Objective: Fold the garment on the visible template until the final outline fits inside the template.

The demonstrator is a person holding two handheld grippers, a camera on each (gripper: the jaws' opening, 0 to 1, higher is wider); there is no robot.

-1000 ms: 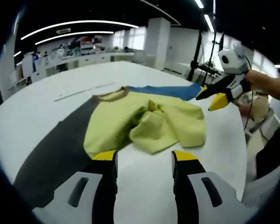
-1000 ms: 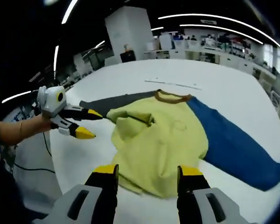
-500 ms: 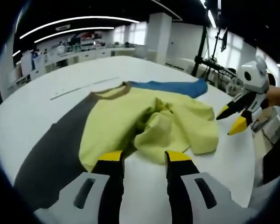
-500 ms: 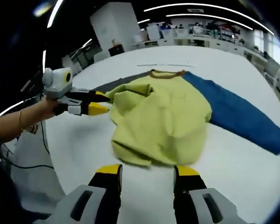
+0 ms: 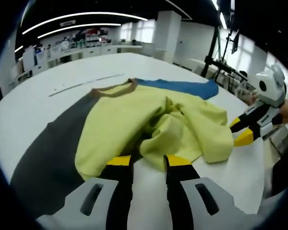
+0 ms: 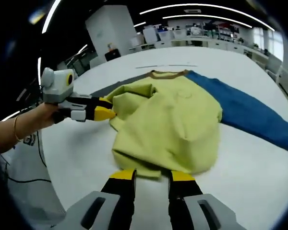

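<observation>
a large open lab or workshop hall: dark ceiling with long curved light strips (image 5: 77, 17), a white square pillar (image 5: 167, 36), rows of cluttered workbenches (image 6: 206, 36) at the back, and a tripod stand (image 5: 213, 52) beside the broad white table (image 5: 33, 100).

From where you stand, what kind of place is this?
Probably a large open lab or workshop rather than a home: a wide white worktable holding a yellow-green garment, long curved ceiling light strips, and cluttered workbenches along the far wall.
</observation>
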